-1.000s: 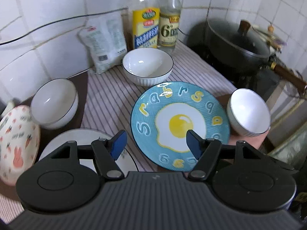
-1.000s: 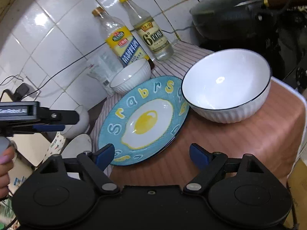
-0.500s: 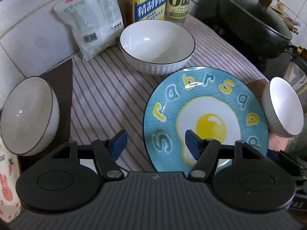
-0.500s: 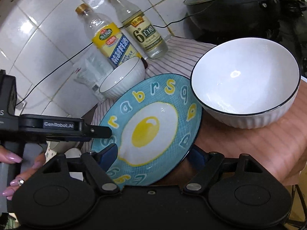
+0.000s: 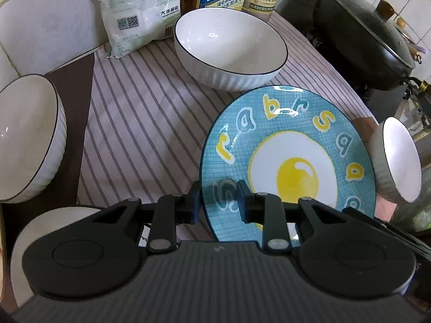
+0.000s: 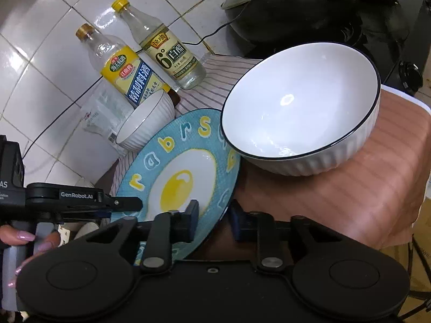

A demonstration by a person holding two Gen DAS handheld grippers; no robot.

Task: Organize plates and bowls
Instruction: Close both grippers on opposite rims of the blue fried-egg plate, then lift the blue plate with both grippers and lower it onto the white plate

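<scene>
A blue plate (image 5: 293, 156) with a fried-egg picture and letters lies on the striped cloth, tilted. The near-left rim sits between the fingers of my left gripper (image 5: 218, 203), whose jaws are closing on it. From the other side my right gripper (image 6: 212, 218) is closing too, one pad above and one below the plate (image 6: 177, 167). White ribbed bowls with dark rims stand around: one behind the plate (image 5: 229, 48), one at the left (image 5: 27, 134), and one on the pink cloth at the right (image 6: 301, 107).
A white plate (image 5: 54, 215) lies under the left gripper. Two bottles (image 6: 129, 75) and a salt bag (image 5: 134, 13) stand against the tiled wall. A lidded black wok (image 5: 363, 40) sits at the right. A person's hand (image 6: 16, 237) holds the left tool.
Both grippers moved in to the blue plate and their jaws narrowed from wide apart onto its rim. The plate now sits more tilted.
</scene>
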